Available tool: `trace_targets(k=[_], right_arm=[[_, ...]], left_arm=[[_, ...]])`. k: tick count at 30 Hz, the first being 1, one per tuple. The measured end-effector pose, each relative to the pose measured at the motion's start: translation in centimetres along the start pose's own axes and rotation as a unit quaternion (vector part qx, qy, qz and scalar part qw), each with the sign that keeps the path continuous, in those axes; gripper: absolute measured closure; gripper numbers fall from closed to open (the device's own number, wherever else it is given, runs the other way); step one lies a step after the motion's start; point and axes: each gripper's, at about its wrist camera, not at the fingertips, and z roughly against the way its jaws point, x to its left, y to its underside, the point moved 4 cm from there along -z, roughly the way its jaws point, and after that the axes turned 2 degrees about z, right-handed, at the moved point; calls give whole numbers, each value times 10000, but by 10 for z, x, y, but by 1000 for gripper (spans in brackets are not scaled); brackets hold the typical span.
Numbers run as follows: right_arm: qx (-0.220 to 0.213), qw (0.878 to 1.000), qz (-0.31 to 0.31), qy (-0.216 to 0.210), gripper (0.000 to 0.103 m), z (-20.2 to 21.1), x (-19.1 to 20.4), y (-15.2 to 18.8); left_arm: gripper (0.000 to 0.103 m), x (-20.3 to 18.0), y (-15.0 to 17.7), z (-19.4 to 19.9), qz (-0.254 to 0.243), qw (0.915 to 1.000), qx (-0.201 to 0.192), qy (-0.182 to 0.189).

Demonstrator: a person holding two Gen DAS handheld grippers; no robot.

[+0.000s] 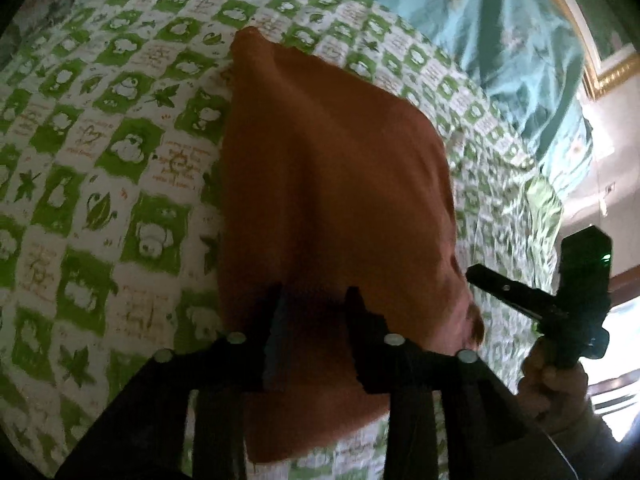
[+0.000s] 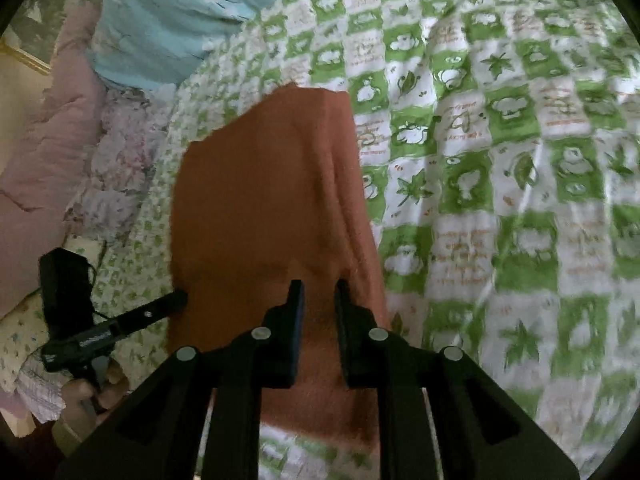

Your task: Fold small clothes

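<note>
Orange cloth (image 1: 332,184), frame centre, over green-checked bedsheet (image 1: 100,168). Left gripper (image 1: 314,316) and right gripper (image 2: 319,312): fingers clamped on cloth edge.

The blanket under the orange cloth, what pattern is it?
Green and white checks with pandas and leaves on the blanket, clearest in the left wrist view.

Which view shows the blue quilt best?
Right wrist: the blue quilt fills the upper left as a broad, fairly sharp patch beside a pink quilt. Left wrist shows it along the upper right edge, stretched by the fisheye, beyond the orange garment.
</note>
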Motion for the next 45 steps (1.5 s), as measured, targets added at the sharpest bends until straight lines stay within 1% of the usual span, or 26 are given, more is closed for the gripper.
trace_targets(k=[2,4,5,6,8,10,12,15,16,18,22,23,25,27,29,31,32,33,35,38,40,42,43,45], right_arm=[[52,9999,123,-37,86,7,4,12],[177,9994,281,135,86,6,6,28],[242,9989,305,261,86,4,4,35],[291,9983,284,410,86,1,-1,42],[216,9990,19,402,86,2,-11,50],[84,9990,-131,421,86,9,-13,52],[-88,9989,-146,426,86,21,-7,54],[-310,9985,-117,431,86,37,3,59],[-361,9983,-108,439,86,41,7,61],[-438,9977,-103,509,86,48,13,68],[-632,9962,-234,551,86,57,27,84],[-678,9959,-261,545,86,60,31,90],[-702,9956,-278,553,86,63,38,98],[-729,9957,-232,530,86,68,47,105],[-805,9952,-118,541,86,75,57,112],[-891,9943,-26,580,78,82,64,116],[-942,9936,13,627,69,85,67,118],[-1009,9926,65,675,64,89,69,121],[-1122,9909,179,720,62,94,74,125],[-1033,9904,385,838,61,89,77,131],[-953,9900,492,918,60,84,78,135],[-876,9897,597,966,52,79,79,140],[-855,9892,649,997,50,78,80,142],[-804,9887,735,1031,44,74,81,146]], left_arm=[[64,-6,13,7,-198,9997,-27,-118],[60,-14,26,13,-520,9982,-105,-291],[60,-16,31,15,-627,9973,-136,-347],[59,-17,36,17,-723,9965,-165,-390],[58,-20,46,22,-883,9951,-179,-414],[53,-20,56,26,-993,9946,-92,-301],[53,-18,66,29,-1053,9941,-20,-251],[53,-9,79,34,-1046,9944,112,-44],[53,-7,84,37,-1078,9941,128,68],[53,-7,91,38,-1212,9923,207,159],[53,-3,105,26,-1457,9885,382,125],[53,2,110,21,-1458,9879,506,129],[53,9,116,18,-1360,9887,621,74],[53,12,118,25,-1295,9899,559,141],[50,14,119,40,-1256,9909,435,200],[44,16,115,52,-1215,9920,317,157],[43,16,114,60,-1198,9924,229,165],[42,17,112,66,-1208,9924,155,143],[41,19,109,81,-1292,9916,-51,-34],[35,22,106,103,-1376,9893,-353,-326],[27,22,108,114,-1451,9863,-573,-535],[23,20,111,121,-1584,9812,-726,-833],[23,19,114,123,-1679,9774,-797,-1010],[22,19,119,123,-1809,9723,-820,-1230]])
